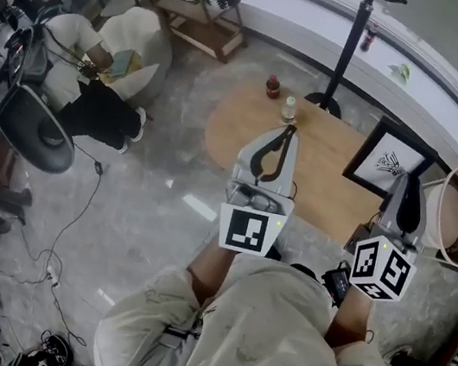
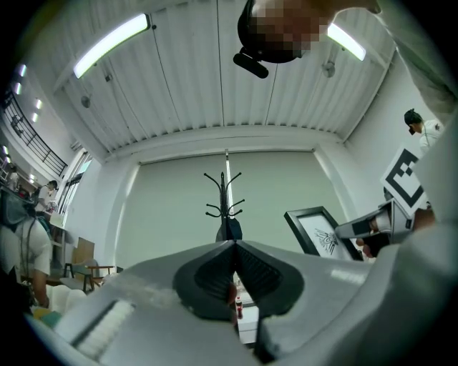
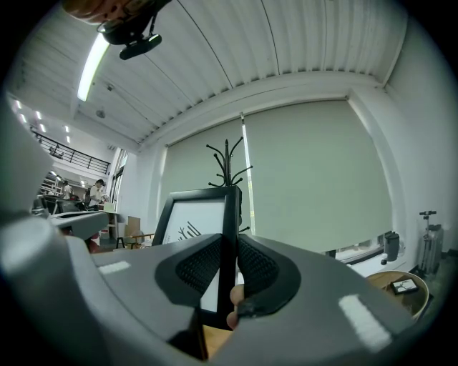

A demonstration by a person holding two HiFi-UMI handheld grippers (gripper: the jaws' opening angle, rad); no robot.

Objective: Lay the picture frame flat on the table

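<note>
The right claw (image 3: 227, 246) grasps the side edge of the frame (image 3: 192, 227), upright on the worktop (image 1: 329, 165) ahead of it, while the left claw (image 2: 233, 249) beside it is clenched empty.

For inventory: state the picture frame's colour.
Black rectangular picture frame; clearest in right gripper view.

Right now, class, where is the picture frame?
The picture frame stands upright at the right end of the wooden table in the head view, clamped in the right gripper.
</note>
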